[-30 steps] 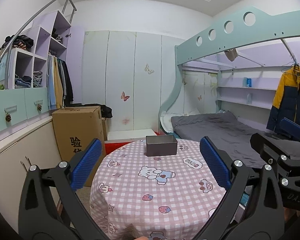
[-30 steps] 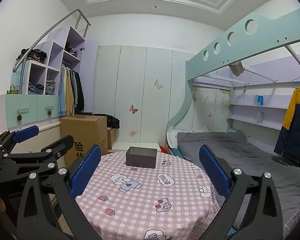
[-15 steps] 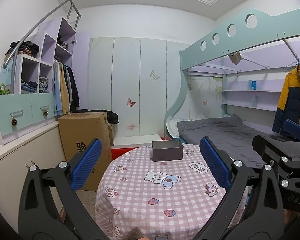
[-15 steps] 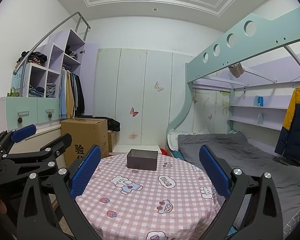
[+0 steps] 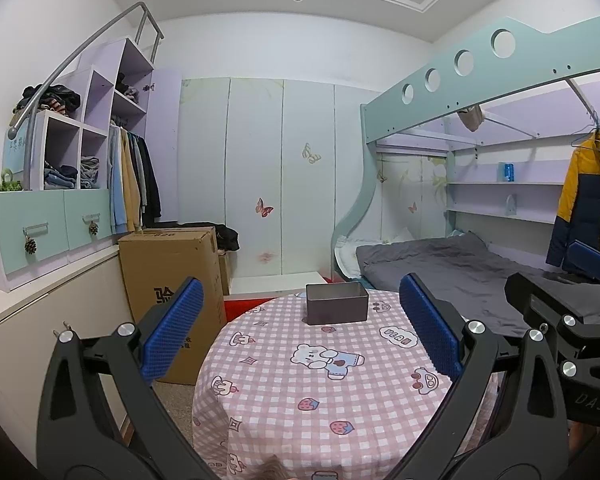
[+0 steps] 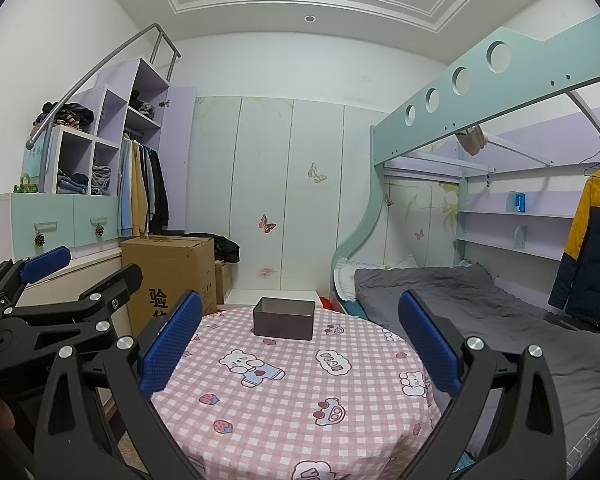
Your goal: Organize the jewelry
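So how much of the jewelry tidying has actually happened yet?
Nothing looks done. The left claw and right claw are both open and empty, held above the checked tablecloth. Only a grey open box sits there; no jewelry shows, and its inside is hidden. Everything remains.

One grey box [image 5: 337,303], one round table [image 5: 300,400], two claws [image 5: 300,328].

My left claw [image 5: 300,332] is matte black plastic, two long arms shaped like an open V with slot-shaped cutouts near the base. Each fingertip carries a bright blue pad [image 5: 171,330] with a fine dimpled grid. Round silver screws [image 5: 475,326] sit at the joints. My right claw [image 6: 300,340] is built the same, black with blue pads and silver screws. Seen from the side, its body bears faint raised letters, "DAS" [image 5: 590,402].
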`<state>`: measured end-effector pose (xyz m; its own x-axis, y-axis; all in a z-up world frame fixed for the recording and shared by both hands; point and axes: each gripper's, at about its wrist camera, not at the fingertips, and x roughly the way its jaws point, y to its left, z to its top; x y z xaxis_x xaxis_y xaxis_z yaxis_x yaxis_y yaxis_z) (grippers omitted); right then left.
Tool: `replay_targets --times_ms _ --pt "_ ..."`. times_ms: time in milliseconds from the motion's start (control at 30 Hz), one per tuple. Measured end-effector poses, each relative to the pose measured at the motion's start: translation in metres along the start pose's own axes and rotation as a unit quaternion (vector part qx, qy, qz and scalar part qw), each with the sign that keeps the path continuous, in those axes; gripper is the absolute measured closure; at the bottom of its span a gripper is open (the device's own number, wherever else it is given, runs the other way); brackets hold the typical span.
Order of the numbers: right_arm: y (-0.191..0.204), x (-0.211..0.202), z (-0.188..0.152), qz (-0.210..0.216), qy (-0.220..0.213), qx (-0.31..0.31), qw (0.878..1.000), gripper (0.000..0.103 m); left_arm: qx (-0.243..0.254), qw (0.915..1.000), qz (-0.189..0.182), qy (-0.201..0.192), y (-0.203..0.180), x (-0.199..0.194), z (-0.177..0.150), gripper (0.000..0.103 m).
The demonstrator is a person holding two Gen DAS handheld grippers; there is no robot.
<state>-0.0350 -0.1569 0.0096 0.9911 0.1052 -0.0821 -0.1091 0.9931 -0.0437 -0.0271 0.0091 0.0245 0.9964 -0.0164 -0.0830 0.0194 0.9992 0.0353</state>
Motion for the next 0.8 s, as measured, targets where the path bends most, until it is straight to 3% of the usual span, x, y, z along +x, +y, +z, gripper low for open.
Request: replay_targets --times_ms 800 --pt "-0.0016 -0.0007 -0.0001 -0.003 0.001 0.001 1.000 0.008 0.002 0.9999 0.006 -0.009 -0.0026 -0.0038 0.0008 0.007"
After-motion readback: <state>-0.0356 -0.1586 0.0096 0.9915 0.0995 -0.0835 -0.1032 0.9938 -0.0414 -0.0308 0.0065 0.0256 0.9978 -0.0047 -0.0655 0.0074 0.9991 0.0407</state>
